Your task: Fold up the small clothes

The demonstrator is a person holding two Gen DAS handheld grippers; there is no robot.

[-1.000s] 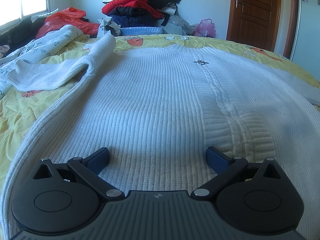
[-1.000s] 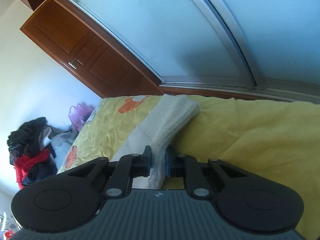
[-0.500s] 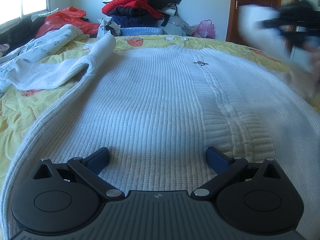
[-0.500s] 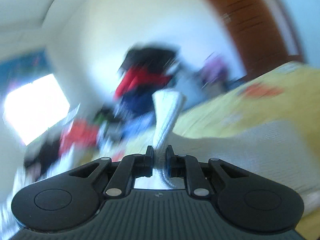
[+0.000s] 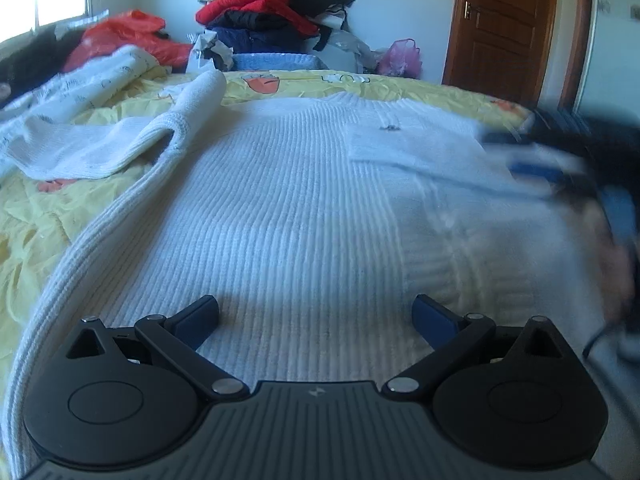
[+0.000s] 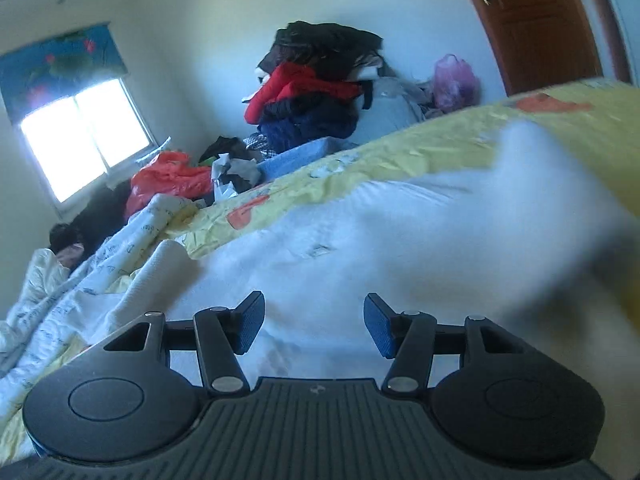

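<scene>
A white ribbed knit sweater point(image 5: 300, 208) lies spread flat on the yellow bedspread point(image 5: 40, 216). My left gripper point(image 5: 316, 316) stands open over its near hem with nothing between the fingers. The sweater's right sleeve point(image 5: 412, 144) lies folded across the chest. My right gripper point(image 5: 576, 188) shows blurred at the right edge of the left wrist view. In its own view the right gripper point(image 6: 314, 320) has its jaws opening, with only the sweater's body below the gap, and the blurred sleeve point(image 6: 520, 200) lies ahead to the right. The left sleeve point(image 5: 120, 148) lies bunched on the left.
A pile of red, black and navy clothes point(image 5: 276, 12) stands against the far wall. A red plastic bag point(image 5: 128, 32) and a printed white quilt point(image 5: 80, 84) lie at the bed's far left. A pink bag point(image 5: 400, 56) sits beside a brown door point(image 5: 500, 24).
My right gripper swung from the bed's right side over the sweater, carrying the right sleeve, then let go of it across the chest. The left gripper kept still.
</scene>
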